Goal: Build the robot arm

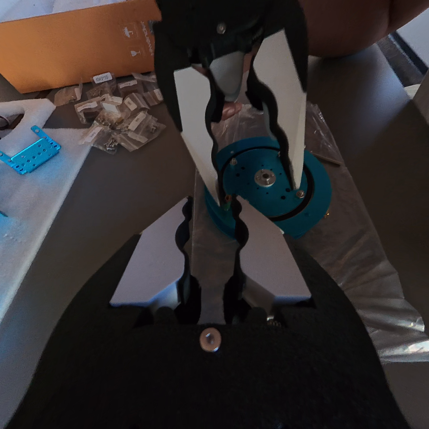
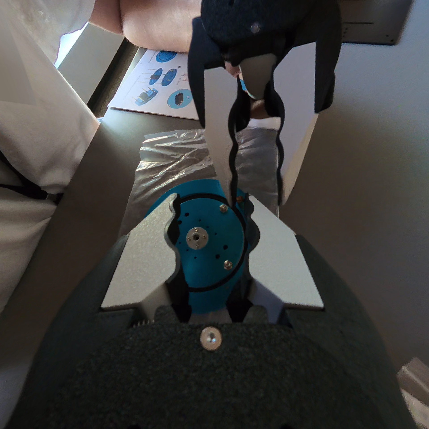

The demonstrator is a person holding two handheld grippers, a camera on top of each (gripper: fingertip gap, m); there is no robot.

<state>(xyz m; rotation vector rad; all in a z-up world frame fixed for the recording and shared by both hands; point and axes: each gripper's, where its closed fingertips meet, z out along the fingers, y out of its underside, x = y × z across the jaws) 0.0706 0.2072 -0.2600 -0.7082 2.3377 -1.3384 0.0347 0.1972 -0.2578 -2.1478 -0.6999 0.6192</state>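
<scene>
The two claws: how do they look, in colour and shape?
Both the left claw and the right claw have a black, rough-textured body with one silver screw in the middle. Each carries two white wedge-shaped fingers lined inside with wavy black pads. No cables show.

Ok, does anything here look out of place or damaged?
Nothing looks broken or spilled. The blue disc lies on a crumpled clear plastic bag, not on bare table, and small parts bags sit in a loose heap beside the cardboard box.
</scene>
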